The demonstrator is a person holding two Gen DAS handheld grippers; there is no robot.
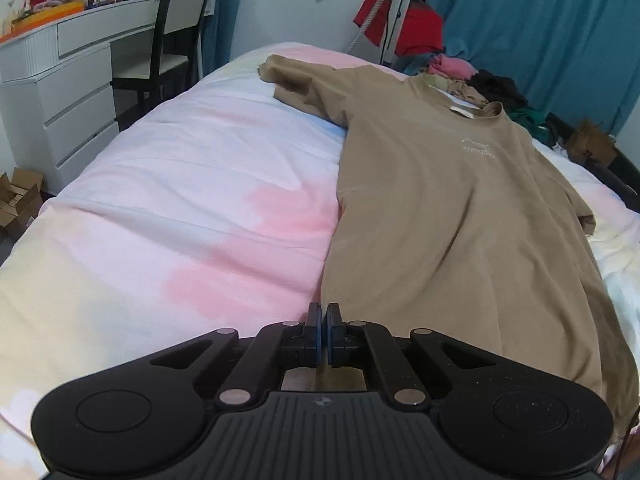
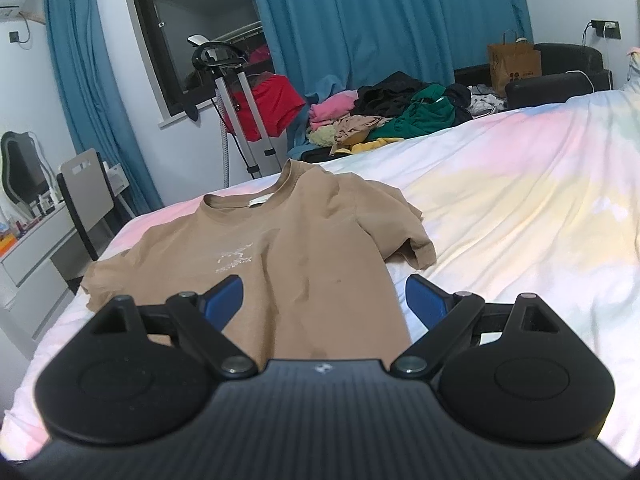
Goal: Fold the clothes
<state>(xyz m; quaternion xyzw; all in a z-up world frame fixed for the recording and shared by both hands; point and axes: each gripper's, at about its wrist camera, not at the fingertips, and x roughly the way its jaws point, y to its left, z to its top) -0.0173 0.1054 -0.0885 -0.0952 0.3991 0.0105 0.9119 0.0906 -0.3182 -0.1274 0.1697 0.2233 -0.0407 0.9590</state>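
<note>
A tan T-shirt [image 1: 448,200] lies spread flat, front up, on the pastel bed cover [image 1: 180,200], collar toward the far end. My left gripper [image 1: 324,320] is shut at the shirt's near left hem corner; whether it pinches the fabric is hidden by the fingers. In the right wrist view the same T-shirt [image 2: 304,256] lies ahead, one sleeve folded at the right. My right gripper [image 2: 324,300] is open, its blue fingers [image 2: 224,304] spread over the shirt's lower right part, holding nothing.
A pile of mixed clothes [image 2: 384,116] lies at the bed's far edge. A garment steamer stand [image 2: 244,120] with a red garment stands beyond the bed. A white dresser [image 1: 60,92] and chair [image 1: 168,40] stand at the left. The bed cover [image 2: 520,220] stretches right.
</note>
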